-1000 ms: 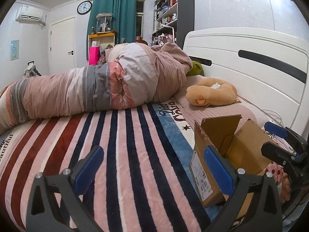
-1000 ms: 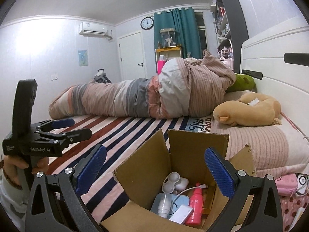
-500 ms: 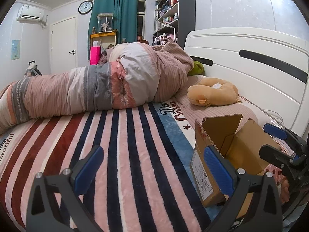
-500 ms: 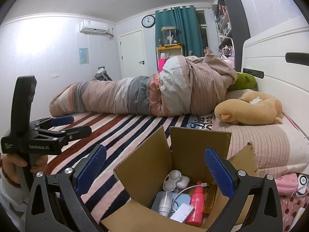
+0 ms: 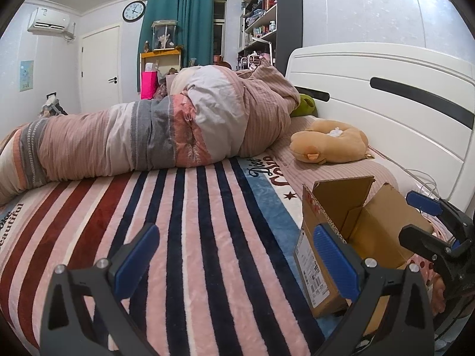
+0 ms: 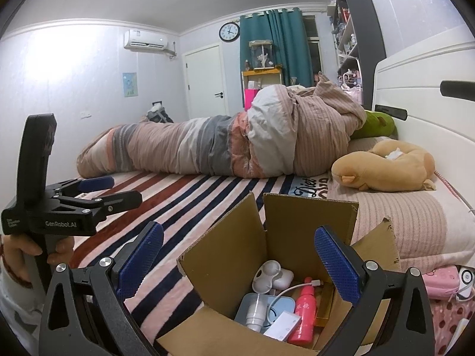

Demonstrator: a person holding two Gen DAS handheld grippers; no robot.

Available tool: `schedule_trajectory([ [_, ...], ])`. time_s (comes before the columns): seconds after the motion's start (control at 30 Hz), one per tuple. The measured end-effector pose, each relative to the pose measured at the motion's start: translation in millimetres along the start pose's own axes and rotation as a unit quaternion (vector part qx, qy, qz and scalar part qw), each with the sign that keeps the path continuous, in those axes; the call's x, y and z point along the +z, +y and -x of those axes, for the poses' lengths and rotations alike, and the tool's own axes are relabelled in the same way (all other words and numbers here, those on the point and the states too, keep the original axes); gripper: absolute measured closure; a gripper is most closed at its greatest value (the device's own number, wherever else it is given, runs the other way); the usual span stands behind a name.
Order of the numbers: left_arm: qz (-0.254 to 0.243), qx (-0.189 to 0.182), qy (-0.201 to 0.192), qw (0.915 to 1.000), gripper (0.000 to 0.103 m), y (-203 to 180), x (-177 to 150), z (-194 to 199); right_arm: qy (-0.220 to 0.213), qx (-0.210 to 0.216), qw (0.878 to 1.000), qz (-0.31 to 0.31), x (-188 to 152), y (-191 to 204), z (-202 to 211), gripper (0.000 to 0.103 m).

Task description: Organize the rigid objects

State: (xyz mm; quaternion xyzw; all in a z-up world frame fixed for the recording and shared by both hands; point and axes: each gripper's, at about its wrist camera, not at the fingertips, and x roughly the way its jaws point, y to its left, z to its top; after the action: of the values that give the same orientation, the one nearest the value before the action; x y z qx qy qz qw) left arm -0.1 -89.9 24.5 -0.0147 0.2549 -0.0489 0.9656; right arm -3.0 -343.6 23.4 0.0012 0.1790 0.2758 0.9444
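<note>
Our right gripper (image 6: 237,262) hangs wide open and empty directly above the open brown cardboard box (image 6: 267,270) on the striped bed blanket (image 6: 190,204); the red plastic bottle (image 6: 302,311) stands inside, just below its fingers. Our left gripper (image 5: 234,259), equally spread and empty, has the box off to its right, so the right hand is nearer

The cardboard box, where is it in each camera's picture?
Left wrist view: the cardboard box sits lower right, partly behind the left tool's right finger.
Right wrist view: the box is bottom centre, open, things inside.
Shared landmark: the orange plush toy lying beyond the box.
</note>
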Motion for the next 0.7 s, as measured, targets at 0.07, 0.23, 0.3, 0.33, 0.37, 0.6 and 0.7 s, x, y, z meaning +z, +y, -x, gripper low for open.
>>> schedule_trajectory([
  [0.07, 0.0, 0.0, 0.0, 1.0, 0.0, 0.0, 0.1, -0.1, 0.0, -0.001, 1.0, 0.0, -0.2, -0.1, -0.2, 0.001],
  [0.23, 0.002, 0.003, 0.0, 1.0, 0.0, 0.4, -0.1, -0.2, 0.0, 0.001, 1.0, 0.0, -0.2, -2.0, -0.7, 0.001],
  [0.3, 0.002, 0.003, 0.0, 1.0, 0.0, 0.8, -0.4, 0.1, 0.0, 0.001, 1.0, 0.001, 0.4, -2.1, 0.1, 0.001],
  [0.33, 0.002, 0.003, -0.001, 1.0, 0.0, 0.9, -0.3, 0.1, 0.0, 0.001, 1.0, 0.0, 0.4, -1.9, 0.1, 0.001],
  [0.37, 0.002, 0.004, -0.001, 1.0, 0.0, 1.1, -0.2, 0.0, 0.001, 0.002, 1.0, 0.0, 0.1, -2.2, -0.6, 0.001],
  [0.6, 0.002, 0.004, -0.001, 1.0, 0.0, 2.5, 0.1, -0.3, 0.002, 0.003, 1.0, 0.001, -0.5, -3.1, -0.5, 0.001],
  [0.7, 0.002, 0.005, -0.001, 1.0, 0.0, 2.2, -0.2, 0.2, 0.002, 0.003, 1.0, 0.002, -0.5, -3.0, -0.6, 0.001],
])
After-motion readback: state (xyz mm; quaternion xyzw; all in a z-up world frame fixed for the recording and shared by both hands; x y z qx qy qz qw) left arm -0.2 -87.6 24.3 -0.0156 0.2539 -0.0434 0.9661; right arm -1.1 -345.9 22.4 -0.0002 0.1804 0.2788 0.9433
